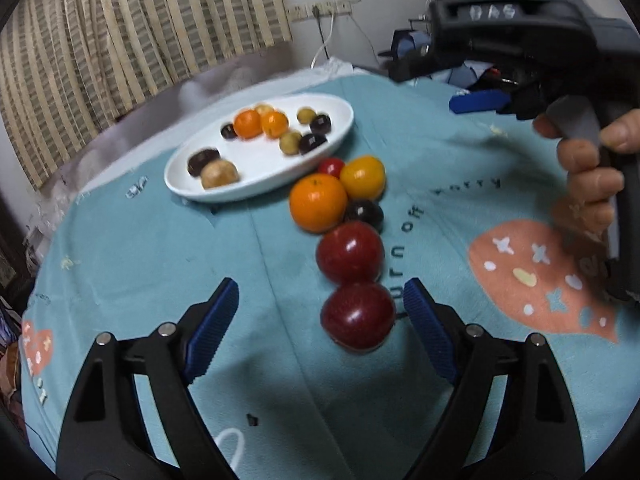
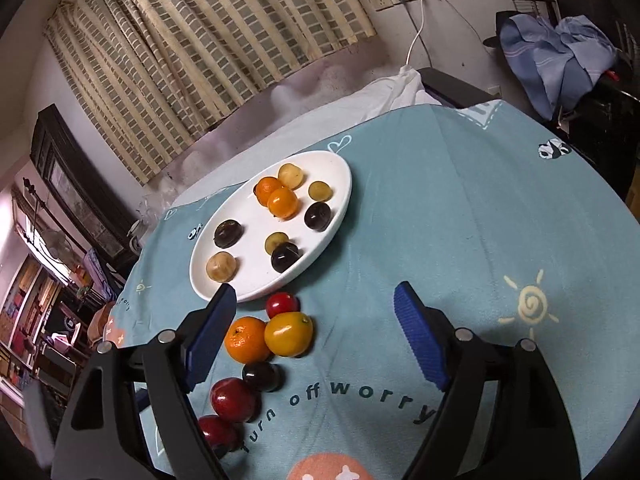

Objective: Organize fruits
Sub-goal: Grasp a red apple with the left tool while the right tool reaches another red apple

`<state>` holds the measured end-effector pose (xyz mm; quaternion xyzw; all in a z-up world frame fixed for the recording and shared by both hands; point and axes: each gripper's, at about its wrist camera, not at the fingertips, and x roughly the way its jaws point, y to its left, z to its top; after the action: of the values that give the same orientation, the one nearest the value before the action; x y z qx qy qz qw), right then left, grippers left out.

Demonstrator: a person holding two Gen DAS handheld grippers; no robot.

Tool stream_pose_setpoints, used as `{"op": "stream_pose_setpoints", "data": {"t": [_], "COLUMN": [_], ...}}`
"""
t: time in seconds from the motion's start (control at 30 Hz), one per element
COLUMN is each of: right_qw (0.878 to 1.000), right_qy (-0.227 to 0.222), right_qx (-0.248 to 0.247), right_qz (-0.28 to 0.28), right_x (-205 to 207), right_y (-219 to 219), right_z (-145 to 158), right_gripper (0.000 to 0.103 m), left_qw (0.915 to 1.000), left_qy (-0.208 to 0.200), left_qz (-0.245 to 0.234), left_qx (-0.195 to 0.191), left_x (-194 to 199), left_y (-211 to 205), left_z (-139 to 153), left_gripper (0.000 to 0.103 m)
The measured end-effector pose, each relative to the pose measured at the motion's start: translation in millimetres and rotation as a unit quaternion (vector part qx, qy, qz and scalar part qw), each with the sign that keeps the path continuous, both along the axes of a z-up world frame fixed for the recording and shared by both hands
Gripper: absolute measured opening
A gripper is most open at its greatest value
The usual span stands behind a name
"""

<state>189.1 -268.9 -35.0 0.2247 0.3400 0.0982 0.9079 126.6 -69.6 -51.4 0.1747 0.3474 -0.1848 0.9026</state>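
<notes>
A white oval plate (image 1: 264,160) (image 2: 256,268) on the teal cloth carries several small fruits: oranges, dark plums and pale yellow ones. In front of it a row of fruit lies on the cloth: a small red one (image 1: 331,167), a yellow-orange one (image 1: 363,177), an orange (image 1: 318,202), a dark plum (image 1: 365,213) and two red plums (image 1: 349,253) (image 1: 358,316). My left gripper (image 1: 320,286) is open, and the nearest red plum sits between its fingers, untouched. My right gripper (image 2: 315,289) is open and empty above the row's plate end, with the orange (image 2: 246,339) by its left finger.
A person's hand (image 1: 588,168) holds the right gripper's handle at the upper right of the left wrist view. A striped curtain (image 2: 200,40) hangs behind the table. Wall sockets with a white cable (image 2: 416,36) and blue clothes (image 2: 556,56) on dark furniture lie beyond the far edge.
</notes>
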Motion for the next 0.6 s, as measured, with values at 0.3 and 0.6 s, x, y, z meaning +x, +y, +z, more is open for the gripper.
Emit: {"op": "stream_pose_setpoints", "data": {"t": [0.3, 0.6], "right_qw": [1.0, 1.0], "right_qy": [0.003, 0.014], "right_qx": [-0.015, -0.025], "right_qz": [0.007, 0.011], "right_x": [0.1, 2.9], "right_y": [6.1, 10.1], "right_z": [-1.6, -6.7], "right_gripper": [0.081, 0.081], "left_qw": [0.9992, 0.9966], "left_qy": [0.033, 0.071], "left_qz": [-0.008, -0.027], "left_qx": [-0.019, -0.031], "left_x": [5.4, 13.0], "left_y": [-0.2, -4.9], "left_z": [-8.1, -16.6], "left_gripper": [0.086, 0.06]}}
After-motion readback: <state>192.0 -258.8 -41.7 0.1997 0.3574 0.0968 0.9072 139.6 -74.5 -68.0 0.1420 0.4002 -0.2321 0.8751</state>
